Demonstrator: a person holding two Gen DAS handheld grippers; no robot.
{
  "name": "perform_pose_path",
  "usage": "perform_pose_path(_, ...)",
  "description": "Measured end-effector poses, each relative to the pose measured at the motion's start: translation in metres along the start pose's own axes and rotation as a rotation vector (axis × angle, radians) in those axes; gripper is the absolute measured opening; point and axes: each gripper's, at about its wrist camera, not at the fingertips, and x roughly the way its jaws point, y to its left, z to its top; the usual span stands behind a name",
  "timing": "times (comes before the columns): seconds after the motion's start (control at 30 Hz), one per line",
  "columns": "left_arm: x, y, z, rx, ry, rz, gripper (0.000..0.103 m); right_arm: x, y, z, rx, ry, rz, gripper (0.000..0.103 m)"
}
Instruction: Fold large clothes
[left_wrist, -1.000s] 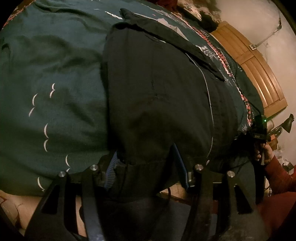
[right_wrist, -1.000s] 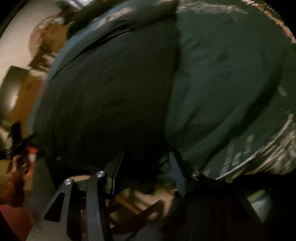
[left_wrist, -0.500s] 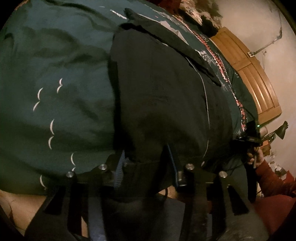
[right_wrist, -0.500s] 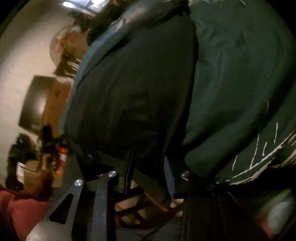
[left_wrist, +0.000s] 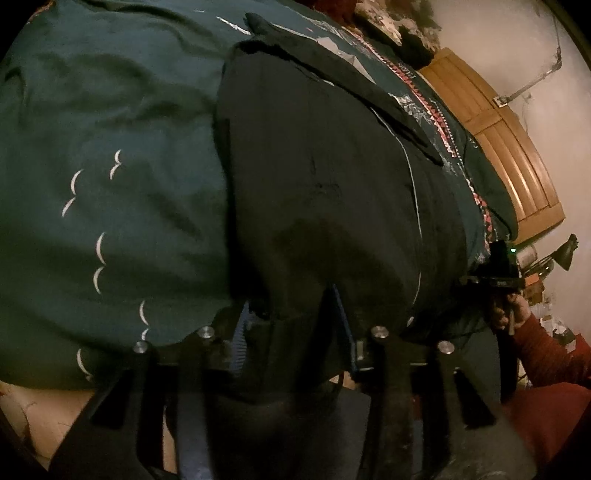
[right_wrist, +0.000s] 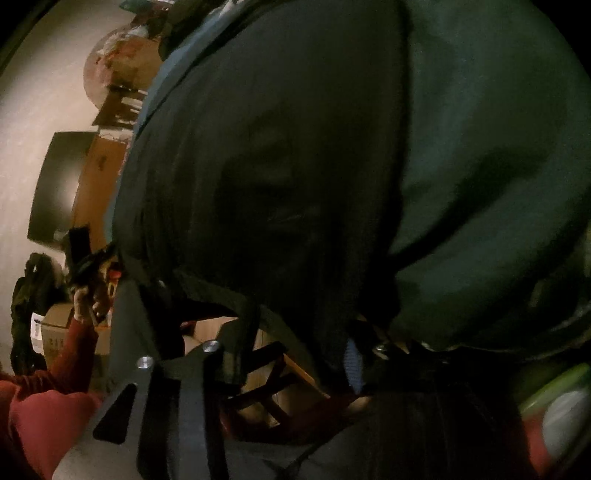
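A large black garment (left_wrist: 317, 184) lies spread on a dark green bedspread (left_wrist: 110, 166); it also fills the right wrist view (right_wrist: 277, 166). My left gripper (left_wrist: 291, 317) has its blue-padded fingers (left_wrist: 240, 339) around the garment's near hem, with cloth bunched between them. My right gripper (right_wrist: 299, 350) holds the other end of the same hem, its blue pad (right_wrist: 352, 365) pressed on the cloth. The fingertips of both are partly hidden by fabric. In the left wrist view the other gripper (left_wrist: 502, 266) shows at the far right, held by a hand in a red sleeve.
The green bedspread (right_wrist: 498, 129) has white bird marks (left_wrist: 99, 251) and a red-patterned border (left_wrist: 480, 199). A wooden headboard (left_wrist: 517, 147) stands beyond it against a pale wall. A dark screen (right_wrist: 59, 184) and a cardboard box (right_wrist: 55, 328) stand at the left.
Both grippers have kept hold of the hem. The right wrist view has swung so the black garment fills more of it; the left view has shifted only slightly.
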Motion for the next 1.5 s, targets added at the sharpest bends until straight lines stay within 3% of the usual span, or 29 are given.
perform_pose_path(0.03,-0.005,-0.005,-0.001,0.010,-0.013,0.017,0.018,-0.002,0.005,-0.001,-0.017,-0.007,-0.017,0.043)
perform_pose_path(0.07,-0.009,-0.008,-0.001,0.006,-0.022,0.001,0.007,-0.008,0.013,-0.003,-0.038,-0.025,-0.034,0.020)
perform_pose_path(0.1,-0.015,-0.013,0.000,0.003,-0.037,-0.009,0.007,-0.016,0.020,-0.006,-0.047,-0.048,-0.030,0.010)
perform_pose_path(0.3,-0.070,-0.042,0.032,-0.055,-0.225,-0.240,0.007,-0.099,0.069,-0.008,-0.079,-0.274,0.142,0.008)
perform_pose_path(0.53,-0.099,-0.055,0.112,-0.093,-0.359,-0.371,0.007,-0.165,0.077,0.026,-0.032,-0.454,0.267,0.008)
perform_pose_path(0.7,-0.088,-0.065,0.183,-0.071,-0.390,-0.343,0.007,-0.205,0.077,0.110,-0.021,-0.553,0.273,0.008)
perform_pose_path(0.9,-0.025,-0.038,0.263,-0.126,-0.375,-0.259,0.009,-0.206,0.068,0.244,-0.016,-0.547,0.202,0.008)
perform_pose_path(1.03,0.045,0.007,0.309,-0.226,-0.302,-0.145,0.018,-0.164,0.024,0.337,0.030,-0.483,0.101,0.011)
perform_pose_path(1.1,0.102,0.045,0.327,-0.314,-0.194,-0.053,0.027,-0.136,-0.002,0.370,0.058,-0.439,0.036,0.014)
perform_pose_path(1.17,0.140,0.071,0.326,-0.379,-0.116,-0.033,0.025,-0.113,-0.027,0.389,0.096,-0.422,-0.065,0.045)
perform_pose_path(1.2,0.144,0.077,0.323,-0.391,-0.138,-0.062,0.025,-0.105,-0.038,0.393,0.114,-0.419,-0.082,0.050)
perform_pose_path(1.3,0.135,0.074,0.321,-0.386,-0.157,-0.083,0.029,-0.085,-0.058,0.398,0.148,-0.404,-0.131,0.051)
perform_pose_path(1.4,0.117,0.068,0.316,-0.348,-0.182,-0.065,0.033,-0.073,-0.054,0.398,0.095,-0.394,-0.172,0.051)
perform_pose_path(1.43,0.104,0.067,0.319,-0.345,-0.224,-0.051,0.037,-0.068,-0.050,0.397,0.071,-0.386,-0.218,0.051)
perform_pose_path(1.5,0.082,0.071,0.325,-0.336,-0.320,-0.009,0.062,-0.065,-0.040,0.390,0.039,-0.381,-0.272,0.051)
